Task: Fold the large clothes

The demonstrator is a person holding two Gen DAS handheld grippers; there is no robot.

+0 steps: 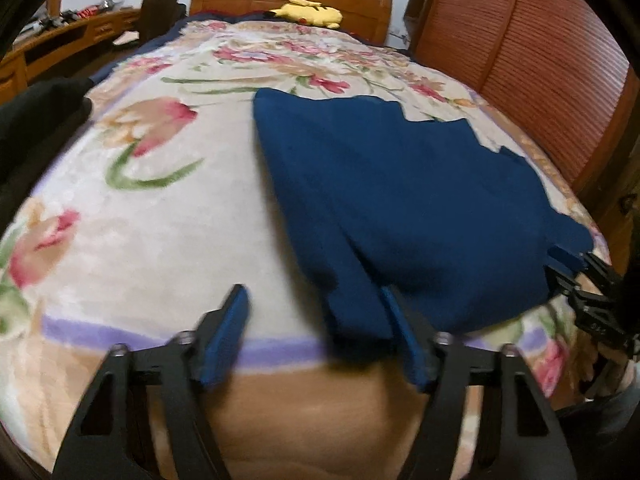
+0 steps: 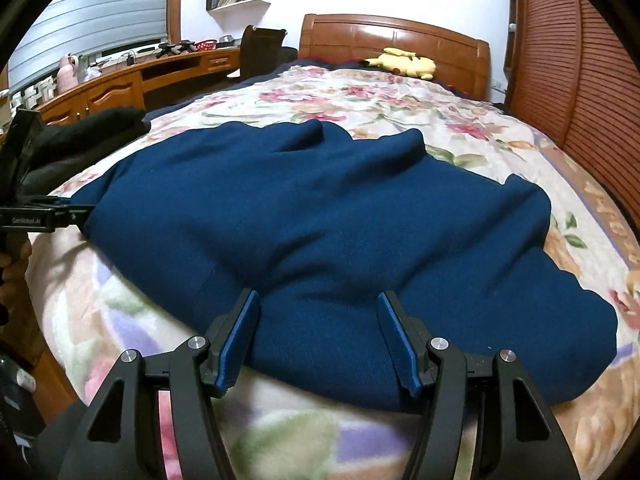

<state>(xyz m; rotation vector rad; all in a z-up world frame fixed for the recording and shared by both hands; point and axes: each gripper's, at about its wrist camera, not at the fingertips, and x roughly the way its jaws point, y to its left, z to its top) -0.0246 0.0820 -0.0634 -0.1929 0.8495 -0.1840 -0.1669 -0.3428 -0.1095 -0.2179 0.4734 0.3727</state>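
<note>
A large dark blue garment (image 1: 400, 200) lies spread on the flowered bed blanket (image 1: 160, 220); it fills the middle of the right wrist view (image 2: 340, 220). My left gripper (image 1: 314, 300) is open, its right finger at the garment's near left corner, nothing between the pads. My right gripper (image 2: 318, 304) is open over the garment's near edge, with cloth lying between and below the fingers. The right gripper also shows at the garment's right edge in the left wrist view (image 1: 576, 276). The left gripper shows at the garment's left edge in the right wrist view (image 2: 72, 214).
A black garment (image 2: 92, 128) lies at the bed's left edge. A yellow plush toy (image 2: 404, 62) rests by the wooden headboard (image 2: 392, 40). A wooden slatted wardrobe (image 1: 540, 48) stands right of the bed. A desk (image 2: 120, 84) with a chair stands at the left.
</note>
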